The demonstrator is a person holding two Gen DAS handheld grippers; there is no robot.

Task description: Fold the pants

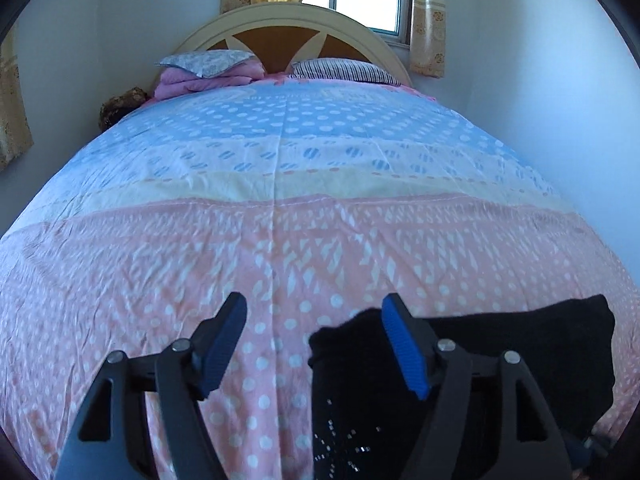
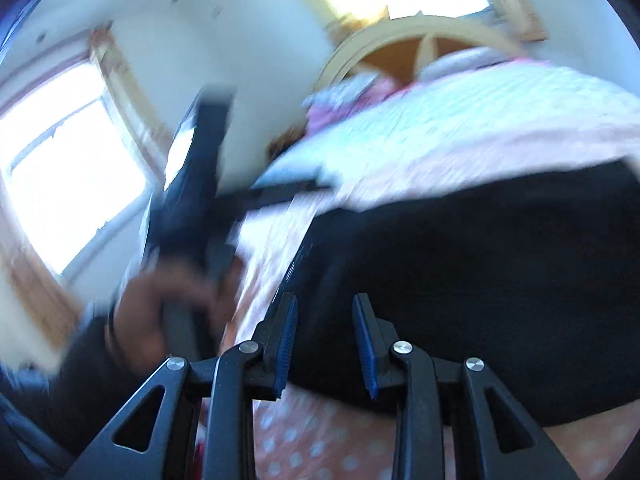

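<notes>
Black pants lie folded in a compact bundle on the bedspread near the bed's front edge, with small sparkly studs on the near part. My left gripper is open and empty above the bundle's left end; its right finger overlaps the fabric. In the blurred right wrist view the pants fill the middle right. My right gripper hovers over their near edge with the jaws partly apart and nothing between them. The left gripper and the hand holding it show at the left.
The bed has a pink, cream and blue dotted cover. Pillows and a folded pink blanket lie at the arched headboard. A brown object sits at the far left bed edge. White walls and curtained windows surround the bed.
</notes>
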